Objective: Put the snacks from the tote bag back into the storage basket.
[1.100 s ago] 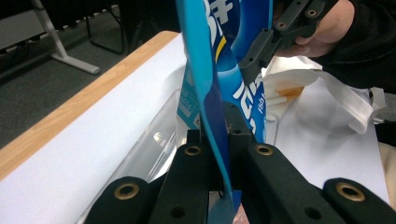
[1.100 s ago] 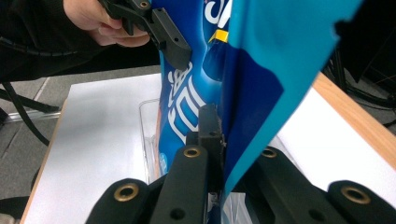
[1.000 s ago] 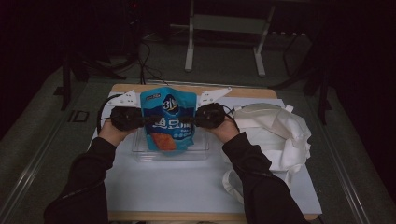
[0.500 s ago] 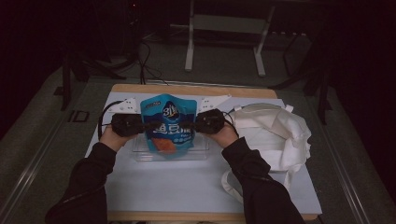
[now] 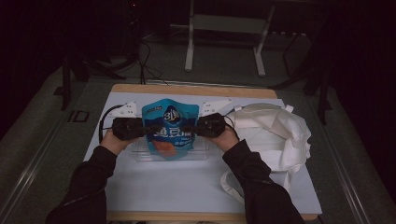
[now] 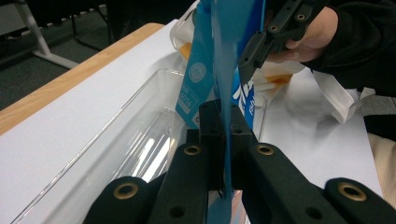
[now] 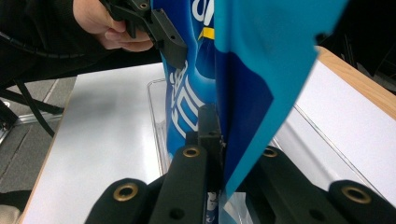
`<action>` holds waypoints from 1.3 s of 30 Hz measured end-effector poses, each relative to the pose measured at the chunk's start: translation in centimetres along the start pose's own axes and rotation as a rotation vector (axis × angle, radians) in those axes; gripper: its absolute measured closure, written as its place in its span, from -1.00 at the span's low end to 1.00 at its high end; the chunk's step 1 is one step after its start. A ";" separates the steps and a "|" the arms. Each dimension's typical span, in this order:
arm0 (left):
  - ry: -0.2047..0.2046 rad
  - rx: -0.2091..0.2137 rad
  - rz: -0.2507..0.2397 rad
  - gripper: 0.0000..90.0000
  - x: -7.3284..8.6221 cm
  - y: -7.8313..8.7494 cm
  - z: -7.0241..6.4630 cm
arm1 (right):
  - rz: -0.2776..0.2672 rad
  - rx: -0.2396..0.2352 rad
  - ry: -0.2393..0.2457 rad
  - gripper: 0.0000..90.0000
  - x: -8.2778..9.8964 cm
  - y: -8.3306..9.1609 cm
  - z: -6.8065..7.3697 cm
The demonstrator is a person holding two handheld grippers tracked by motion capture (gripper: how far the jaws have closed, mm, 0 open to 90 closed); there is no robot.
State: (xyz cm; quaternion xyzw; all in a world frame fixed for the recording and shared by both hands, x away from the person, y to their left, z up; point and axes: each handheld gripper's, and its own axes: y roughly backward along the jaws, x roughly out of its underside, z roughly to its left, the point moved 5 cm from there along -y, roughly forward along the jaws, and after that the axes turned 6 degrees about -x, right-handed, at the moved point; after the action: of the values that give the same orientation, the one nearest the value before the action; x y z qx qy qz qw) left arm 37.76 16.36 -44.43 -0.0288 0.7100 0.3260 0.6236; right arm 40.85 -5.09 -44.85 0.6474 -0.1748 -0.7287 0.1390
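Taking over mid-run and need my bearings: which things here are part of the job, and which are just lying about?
In the job:
- blue snack pouch, held upright
- left tool, shut on the pouch's side edge
- right tool, shut on the opposite edge
- clear plastic tray under the pouch

Lying about:
- white cloth bag, to the right of the tray
- white sheet covering the table
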 end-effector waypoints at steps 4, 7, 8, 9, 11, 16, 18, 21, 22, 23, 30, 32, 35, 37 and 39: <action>0.005 -0.011 0.001 0.99 0.1 0.0 0.0 | 0.008 0.008 0.015 0.95 0.0 0.0 0.1; 0.007 -0.015 0.002 0.99 0.1 0.0 0.1 | 0.013 0.011 0.013 0.95 -0.1 -0.1 0.0; 0.007 -0.015 0.002 0.99 0.0 0.0 0.0 | 0.014 0.011 0.005 0.95 -0.1 -0.1 0.0; 0.007 -0.017 0.003 0.98 0.0 0.0 0.0 | 0.015 0.011 0.005 0.94 -0.1 -0.1 0.0; 0.001 -0.026 0.003 0.98 0.0 0.0 -0.1 | 0.016 0.013 0.004 0.93 -0.2 -0.1 0.0; 0.009 -0.046 0.001 0.91 0.0 0.1 -0.2 | 0.030 0.024 0.013 0.86 -0.3 0.0 0.0; 0.030 -0.058 -0.008 0.79 -0.2 0.3 -0.2 | 0.030 0.030 0.011 0.78 -0.4 0.1 0.0; 0.048 -0.074 -0.018 0.61 -0.4 0.6 -0.3 | 0.020 0.035 0.006 0.57 -0.6 0.4 0.0; 0.047 -0.074 -0.020 0.59 -0.5 0.6 -0.4 | 0.024 0.039 0.010 0.46 -0.7 0.4 0.0; 0.041 -0.084 -0.020 0.54 -0.6 0.7 -0.5 | 0.025 0.040 0.006 0.38 -0.7 0.4 0.0; 0.055 -0.109 -0.023 -0.21 -0.9 1.0 -0.9 | 0.007 0.063 -0.028 -0.35 -1.1 0.8 -0.2; 0.078 -0.079 -0.024 -0.46 -0.8 1.1 -0.8 | -0.014 0.054 -0.046 -0.49 -1.2 1.1 -0.4; 0.099 -0.107 -0.032 -0.80 -0.8 1.2 -0.8 | -0.027 0.063 -0.039 -0.67 -1.2 1.4 -0.3; 0.091 -0.113 -0.020 -0.96 -0.7 1.3 -0.9 | -0.039 0.074 -0.019 -0.70 -1.2 1.7 -0.2; 0.075 -0.144 -0.013 -0.96 -0.6 1.6 -1.1 | -0.053 0.069 -0.023 -0.70 -1.3 2.1 -0.2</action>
State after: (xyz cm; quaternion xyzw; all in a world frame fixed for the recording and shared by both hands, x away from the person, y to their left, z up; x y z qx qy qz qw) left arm 36.21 16.83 -43.18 -0.0904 0.7073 0.3709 0.5949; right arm 41.19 -6.41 -42.83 0.6480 -0.1840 -0.7330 0.0952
